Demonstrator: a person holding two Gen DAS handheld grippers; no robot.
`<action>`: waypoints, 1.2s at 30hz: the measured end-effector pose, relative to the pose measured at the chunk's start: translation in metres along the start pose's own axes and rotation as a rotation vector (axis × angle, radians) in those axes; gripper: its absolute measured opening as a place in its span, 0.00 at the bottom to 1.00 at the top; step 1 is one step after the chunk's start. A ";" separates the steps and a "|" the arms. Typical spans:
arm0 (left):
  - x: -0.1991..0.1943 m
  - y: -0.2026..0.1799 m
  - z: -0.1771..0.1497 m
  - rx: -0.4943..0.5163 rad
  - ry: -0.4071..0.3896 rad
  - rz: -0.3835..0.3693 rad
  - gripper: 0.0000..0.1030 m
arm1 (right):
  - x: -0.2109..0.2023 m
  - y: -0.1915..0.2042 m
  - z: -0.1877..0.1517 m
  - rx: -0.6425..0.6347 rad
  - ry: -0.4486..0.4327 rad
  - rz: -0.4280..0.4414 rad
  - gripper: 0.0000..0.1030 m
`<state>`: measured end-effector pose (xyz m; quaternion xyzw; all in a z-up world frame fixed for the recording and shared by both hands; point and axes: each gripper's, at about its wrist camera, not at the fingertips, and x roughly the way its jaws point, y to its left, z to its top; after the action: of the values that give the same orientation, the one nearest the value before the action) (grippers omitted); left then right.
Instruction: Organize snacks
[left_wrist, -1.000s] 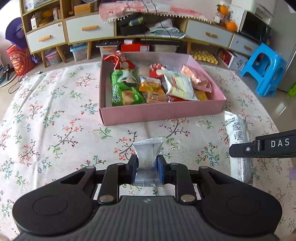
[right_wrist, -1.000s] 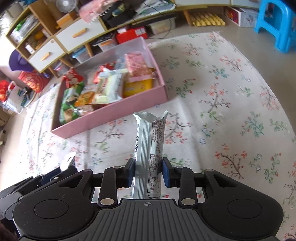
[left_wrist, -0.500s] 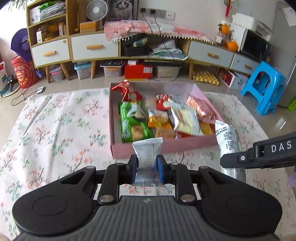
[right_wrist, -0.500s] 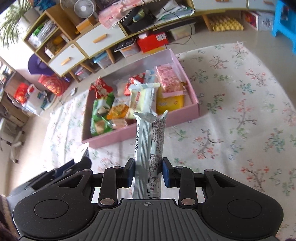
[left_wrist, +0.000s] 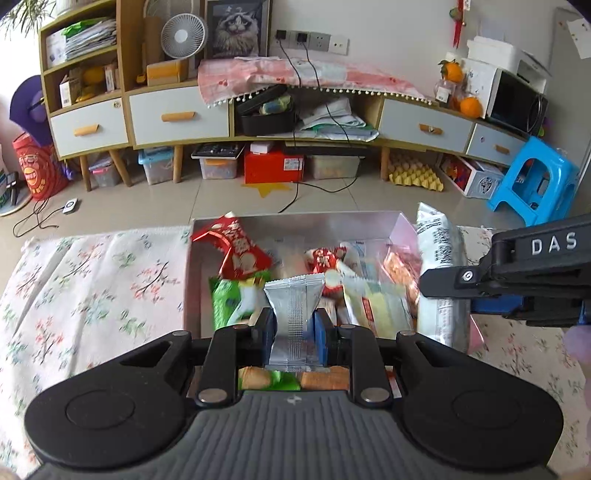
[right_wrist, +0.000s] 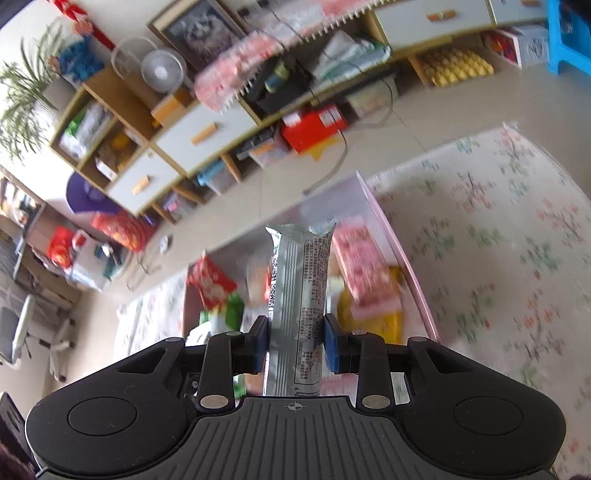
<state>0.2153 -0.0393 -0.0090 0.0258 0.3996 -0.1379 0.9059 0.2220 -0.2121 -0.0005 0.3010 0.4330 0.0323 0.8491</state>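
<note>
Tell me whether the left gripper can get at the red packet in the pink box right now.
Probably not: the left gripper is shut on a small silver packet, so its fingers are taken. The red packet itself lies uncovered in the pink box.

A small silver packet (left_wrist: 294, 317) and a long silver printed packet (right_wrist: 300, 306) stand upright above the pink box (right_wrist: 402, 258), which holds red, green, yellow and pink snack bags.
</note>
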 end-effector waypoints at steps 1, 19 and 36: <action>0.002 0.001 0.000 0.000 -0.001 0.001 0.20 | 0.003 -0.002 0.001 0.005 0.003 0.000 0.30; 0.031 0.004 0.003 0.031 -0.028 -0.037 0.30 | 0.045 -0.003 0.013 -0.020 -0.092 0.040 0.33; -0.016 0.007 -0.006 0.033 -0.040 0.021 0.85 | -0.004 0.007 0.007 -0.099 -0.121 -0.045 0.75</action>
<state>0.2025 -0.0284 -0.0025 0.0422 0.3790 -0.1357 0.9144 0.2267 -0.2108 0.0095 0.2504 0.3855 0.0164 0.8880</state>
